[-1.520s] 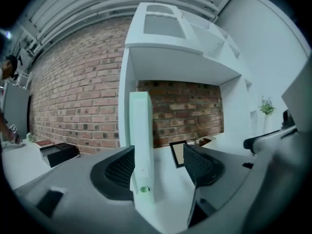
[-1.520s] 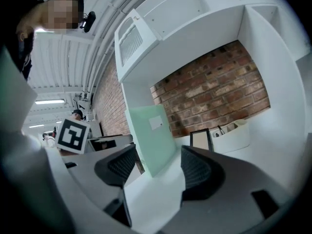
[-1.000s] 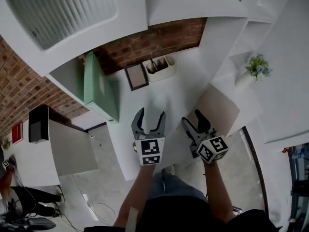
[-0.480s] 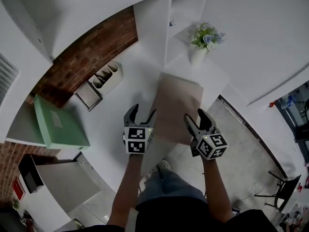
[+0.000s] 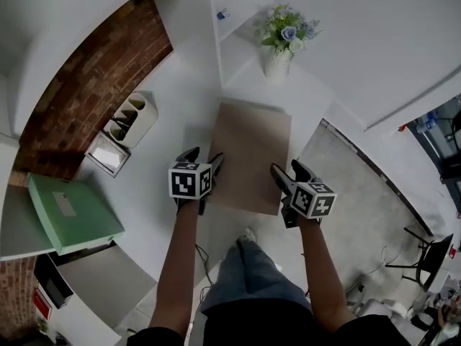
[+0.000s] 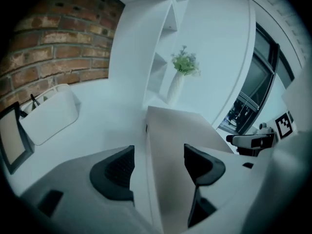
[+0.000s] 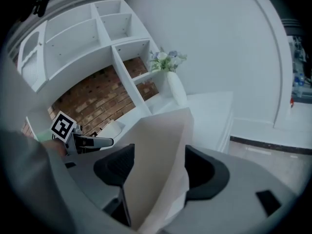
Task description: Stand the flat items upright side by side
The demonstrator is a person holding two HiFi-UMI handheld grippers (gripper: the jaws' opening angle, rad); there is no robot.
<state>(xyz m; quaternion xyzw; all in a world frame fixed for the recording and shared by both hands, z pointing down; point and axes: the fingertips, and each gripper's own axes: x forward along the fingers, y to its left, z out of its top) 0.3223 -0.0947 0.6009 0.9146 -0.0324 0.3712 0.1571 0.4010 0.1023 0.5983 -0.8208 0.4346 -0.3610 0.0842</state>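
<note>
Grey-bodied left hand-held gripper, black ribbed pads, marker cube on top: carried on a bare forearm at the near left edge of the task's item. Jaws released and well apart. The item's left edge runs between them, and neither pad presses on it.

Grey-bodied right hand-held gripper, same build: at the item's near right edge, tilted over. Jaws likewise released. The sheet's edge passes between the pads, which are not clamped on it.

Tan rectangular card folder: lies on the white bench between the two grippers. Its long sides run away from the person, and its near end is close to the bench's front edge.

Pale green box file, label on its broad face: on a white ledge at the far left, well apart from the folder. Whether it stands or lies cannot be told.

Small dark-framed picture frame: on the bench to the left, just beside the next entry.

White desk organiser, dark pens inside.

White vase of green foliage and pale blue flowers: beyond the folder's far end, at the foot of white open shelving.

Red-brown brick wall: behind the bench, left.
</note>
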